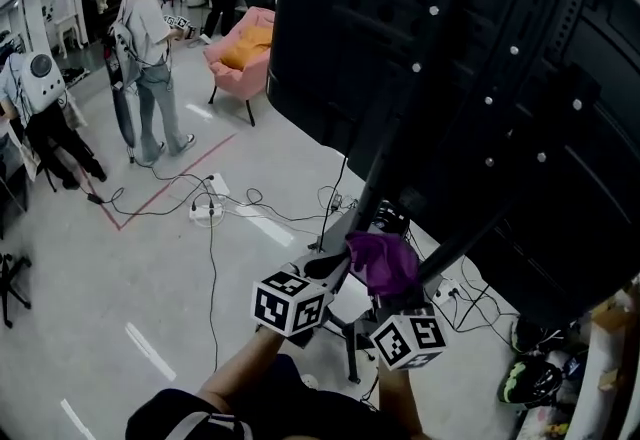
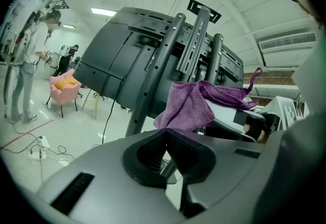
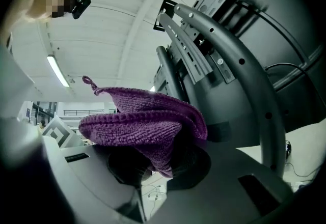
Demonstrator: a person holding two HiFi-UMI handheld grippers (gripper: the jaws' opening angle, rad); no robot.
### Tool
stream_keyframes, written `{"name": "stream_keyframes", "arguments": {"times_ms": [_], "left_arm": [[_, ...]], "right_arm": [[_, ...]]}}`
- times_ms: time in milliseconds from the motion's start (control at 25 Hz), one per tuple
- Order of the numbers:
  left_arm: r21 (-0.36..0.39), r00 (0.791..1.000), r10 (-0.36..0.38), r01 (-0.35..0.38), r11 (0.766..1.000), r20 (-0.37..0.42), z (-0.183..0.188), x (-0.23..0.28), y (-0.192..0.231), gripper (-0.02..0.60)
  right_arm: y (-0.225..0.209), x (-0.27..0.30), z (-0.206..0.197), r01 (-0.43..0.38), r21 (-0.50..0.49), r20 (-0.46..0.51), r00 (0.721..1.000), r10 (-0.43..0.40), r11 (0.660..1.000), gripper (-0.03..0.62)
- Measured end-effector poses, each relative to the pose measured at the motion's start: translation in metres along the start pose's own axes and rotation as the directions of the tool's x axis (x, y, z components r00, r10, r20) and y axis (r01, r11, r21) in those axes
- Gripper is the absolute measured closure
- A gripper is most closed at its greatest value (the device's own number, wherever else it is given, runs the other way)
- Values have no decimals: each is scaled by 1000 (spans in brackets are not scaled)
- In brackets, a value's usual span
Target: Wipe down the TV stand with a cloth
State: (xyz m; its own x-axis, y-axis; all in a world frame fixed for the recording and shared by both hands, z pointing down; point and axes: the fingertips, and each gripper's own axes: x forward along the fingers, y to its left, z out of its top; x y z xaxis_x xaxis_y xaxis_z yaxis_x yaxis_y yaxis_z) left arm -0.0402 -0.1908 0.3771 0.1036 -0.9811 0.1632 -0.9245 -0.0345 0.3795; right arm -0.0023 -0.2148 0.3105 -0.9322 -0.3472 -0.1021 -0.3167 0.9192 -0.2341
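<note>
Head view looks down; both gripper views face upward, close, sharing TV stand (image 2: pixel 151 85) and cloth (image 3: pixel 147 116).

The left gripper (image 2: pixel 165 135) has its fingers pressed together, empty; just beside it, the right gripper (image 3: pixel 162 169) pinches the cloth (image 3: pixel 145 118).

Purple knit cloth (image 1: pixel 383 261), bunched and folded, sits low centre in the head view, pinched in the right gripper (image 1: pixel 388 290). Dark metal stand (image 1: pixel 405 98) has tilted uprights, upper right.

2x hand-held grippers (image 2: pixel 164 135) (image 3: pixel 161 165), 1x cloth (image 1: pixel 383 261), 1x tv stand (image 1: pixel 372 190)
</note>
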Motion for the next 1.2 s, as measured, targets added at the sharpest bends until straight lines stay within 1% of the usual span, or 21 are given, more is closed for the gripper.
{"name": "stream_keyframes", "arguments": {"times_ms": [160,280,400,560,720,840,1040,1200], "left_arm": [[17,1000,-28,28,999,-11,26,-3,6,575],[37,1000,-30,30,999,3,49,-4,19,575],[60,998,-55,55,997,2,71,-5,27,575],[109,995,-93,91,990,18,108,-16,35,575],[195,990,-127,115,974,53,157,-25,51,575],[246,984,-158,132,960,86,193,-29,61,574],[308,971,-207,163,937,116,237,-40,75,575],[367,960,-247,183,912,135,273,-46,78,575]], "right_arm": [[15,21,20,-22,-23,34,999,22,1000,530],[20,38,30,-10,-16,53,999,11,1000,530],[26,52,47,11,-25,80,997,-9,1000,530],[52,75,77,22,-47,132,991,-16,999,530],[72,107,109,55,-62,204,978,-41,997,530],[81,127,136,87,-104,257,965,-58,991,530],[108,152,170,116,-181,339,940,-49,977,530],[126,173,195,141,-233,394,918,-39,962,530]]}}
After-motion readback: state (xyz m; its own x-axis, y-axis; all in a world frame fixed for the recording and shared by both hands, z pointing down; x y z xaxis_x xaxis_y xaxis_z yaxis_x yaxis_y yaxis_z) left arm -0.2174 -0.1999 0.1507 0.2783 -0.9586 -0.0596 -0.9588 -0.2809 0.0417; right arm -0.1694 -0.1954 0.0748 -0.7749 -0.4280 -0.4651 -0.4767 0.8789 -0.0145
